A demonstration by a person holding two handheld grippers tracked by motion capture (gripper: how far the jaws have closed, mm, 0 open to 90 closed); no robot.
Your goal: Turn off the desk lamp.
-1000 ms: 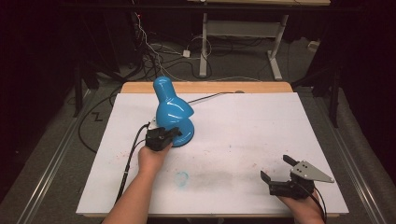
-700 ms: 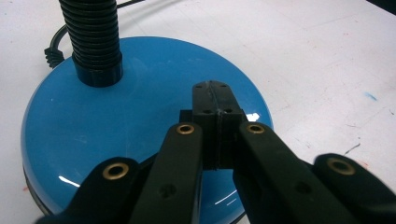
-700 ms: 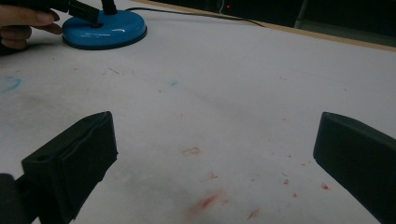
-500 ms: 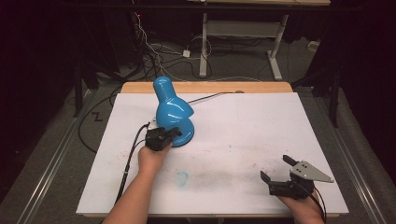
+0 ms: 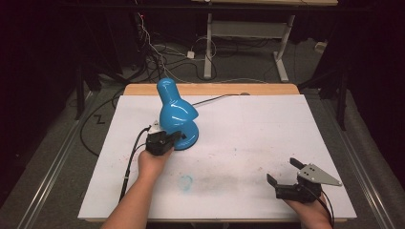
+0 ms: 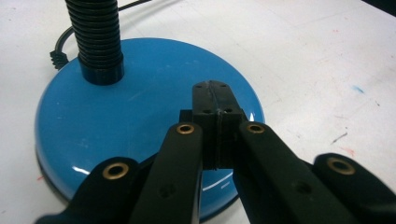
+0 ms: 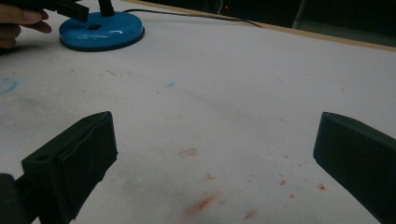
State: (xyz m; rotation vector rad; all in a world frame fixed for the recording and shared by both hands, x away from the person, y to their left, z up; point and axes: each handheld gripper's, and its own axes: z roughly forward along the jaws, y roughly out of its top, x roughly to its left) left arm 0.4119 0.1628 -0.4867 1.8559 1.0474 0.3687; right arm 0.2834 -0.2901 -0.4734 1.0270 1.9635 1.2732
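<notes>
A blue desk lamp (image 5: 175, 113) stands on the white table (image 5: 248, 124), left of centre, with its head tipped toward the far left. My left gripper (image 5: 173, 138) is shut and empty. Its joined tips (image 6: 215, 99) rest over the lamp's round blue base (image 6: 116, 121), to the right of the black ribbed neck (image 6: 95, 37). My right gripper (image 5: 282, 171) stands open near the table's front right, nothing between its fingers (image 7: 79, 149). In the right gripper view, the lamp base (image 7: 107, 32) lies far off at upper left, and on it sits a small dark switch (image 7: 93, 27).
The lamp's black cord (image 5: 215, 98) runs back across the table to its wooden far edge (image 5: 210, 89). A blue smudge (image 5: 185, 181) and red specks (image 7: 203, 201) mark the surface. Cables and a desk frame (image 5: 248, 33) lie on the floor beyond.
</notes>
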